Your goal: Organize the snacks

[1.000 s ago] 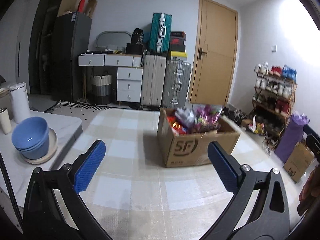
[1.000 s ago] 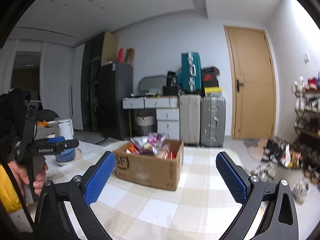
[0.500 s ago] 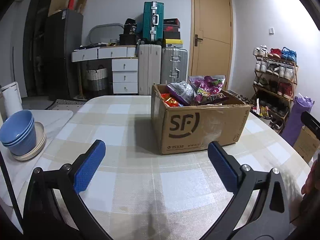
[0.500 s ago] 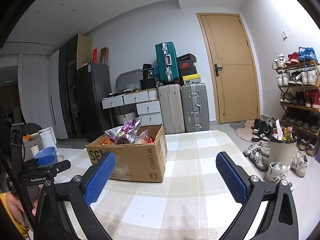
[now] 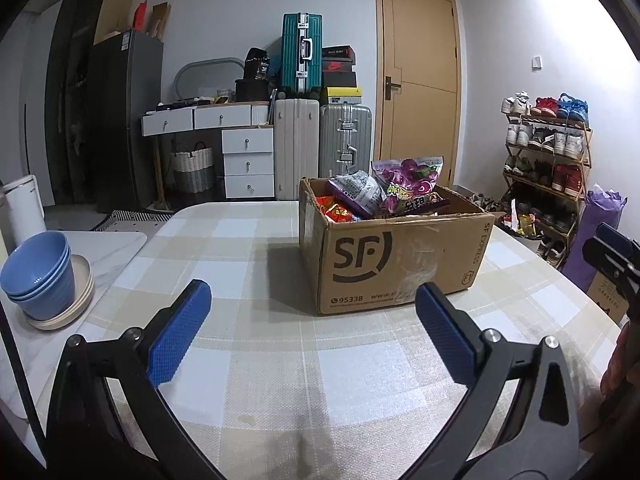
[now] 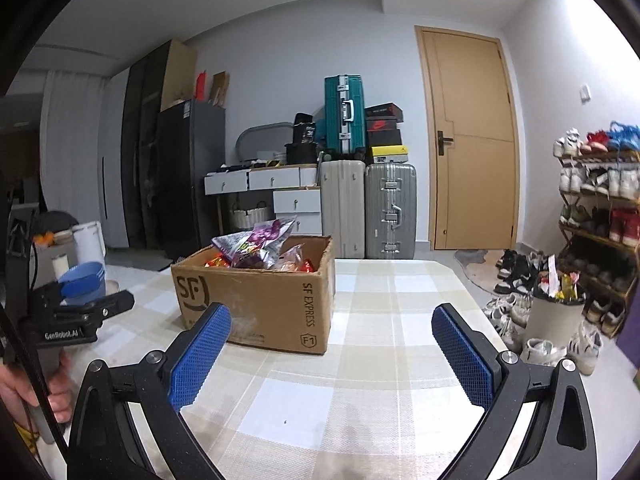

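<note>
Left wrist view showed the left gripper [image 5: 312, 320] spread wide and empty above the checked tablecloth [image 5: 280, 380], with the cardboard box [image 5: 396, 260] of snack bags [image 5: 404, 192] standing just ahead of it. From the right wrist, the right gripper [image 6: 328, 344] was likewise wide and empty, the box [image 6: 256, 300] ahead and to its left.
</note>
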Demonstrator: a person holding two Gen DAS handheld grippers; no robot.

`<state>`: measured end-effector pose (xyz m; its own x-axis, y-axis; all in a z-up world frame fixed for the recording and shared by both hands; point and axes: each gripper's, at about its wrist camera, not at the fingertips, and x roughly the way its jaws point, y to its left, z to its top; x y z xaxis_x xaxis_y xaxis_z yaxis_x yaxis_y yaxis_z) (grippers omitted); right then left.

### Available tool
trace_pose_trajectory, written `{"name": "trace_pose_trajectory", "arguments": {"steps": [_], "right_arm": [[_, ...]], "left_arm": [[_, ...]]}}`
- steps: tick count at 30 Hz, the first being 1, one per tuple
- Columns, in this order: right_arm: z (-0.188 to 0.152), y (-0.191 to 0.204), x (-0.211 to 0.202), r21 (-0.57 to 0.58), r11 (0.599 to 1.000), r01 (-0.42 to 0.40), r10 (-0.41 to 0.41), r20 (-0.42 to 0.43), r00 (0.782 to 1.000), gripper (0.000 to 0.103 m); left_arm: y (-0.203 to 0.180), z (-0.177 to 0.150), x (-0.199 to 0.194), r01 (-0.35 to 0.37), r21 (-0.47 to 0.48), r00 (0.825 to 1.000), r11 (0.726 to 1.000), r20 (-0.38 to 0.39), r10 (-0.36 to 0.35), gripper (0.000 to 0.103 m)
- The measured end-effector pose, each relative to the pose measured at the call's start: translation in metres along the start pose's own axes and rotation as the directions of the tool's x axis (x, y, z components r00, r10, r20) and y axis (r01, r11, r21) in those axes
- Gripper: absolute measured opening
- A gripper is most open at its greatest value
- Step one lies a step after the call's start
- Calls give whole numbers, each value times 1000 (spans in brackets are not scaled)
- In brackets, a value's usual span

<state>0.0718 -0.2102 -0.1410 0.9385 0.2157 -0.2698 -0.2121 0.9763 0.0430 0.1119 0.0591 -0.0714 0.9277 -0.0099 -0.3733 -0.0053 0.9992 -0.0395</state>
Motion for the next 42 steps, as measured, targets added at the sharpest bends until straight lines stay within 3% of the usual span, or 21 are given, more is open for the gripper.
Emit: {"name": "trace_pose_trajectory", "arguments": {"steps": [6,42], "right_arm": [[-1,5,-4,-27,999,36,-35,22,999,102],[-2,1,-5,-10,1000,25,-25,16,1000,102]], "left_arm": [[0,1,-4,-16,-9,1000,1000,0,16,102],[2,2,-10,-19,-11,1000,1000,4,19,102]]}}
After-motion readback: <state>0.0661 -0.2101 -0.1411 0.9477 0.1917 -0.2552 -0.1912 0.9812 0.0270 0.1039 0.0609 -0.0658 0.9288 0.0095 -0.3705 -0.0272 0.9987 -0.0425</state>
